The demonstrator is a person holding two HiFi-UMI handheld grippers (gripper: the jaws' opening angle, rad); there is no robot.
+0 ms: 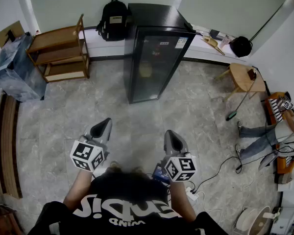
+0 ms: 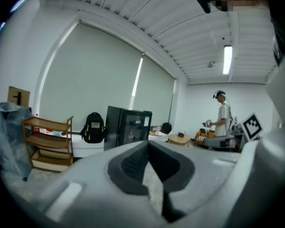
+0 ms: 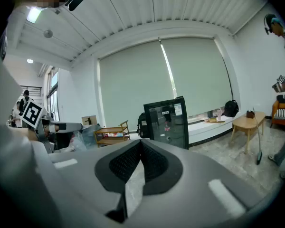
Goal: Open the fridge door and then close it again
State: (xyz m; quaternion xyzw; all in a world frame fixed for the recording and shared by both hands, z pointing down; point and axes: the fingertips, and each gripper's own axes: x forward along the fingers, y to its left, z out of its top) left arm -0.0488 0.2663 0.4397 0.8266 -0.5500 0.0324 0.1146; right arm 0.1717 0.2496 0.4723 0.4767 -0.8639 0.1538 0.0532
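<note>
Since the fridge (image 1: 154,53) stands well ahead across the floor, its glass door (image 1: 152,67) shut, the step in hand is the approach. The left gripper (image 1: 105,124) and the right gripper (image 1: 171,134) both have their jaws pressed together, with nothing between them. I would walk up square to the door and part one gripper's jaws early. Which edge swings free cannot be told from here, so check first, then pull along the door's arc.

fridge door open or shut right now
Shut. In the head view the fridge has its glass door lying flush against the black cabinet, with no gap showing along its edges.
</note>
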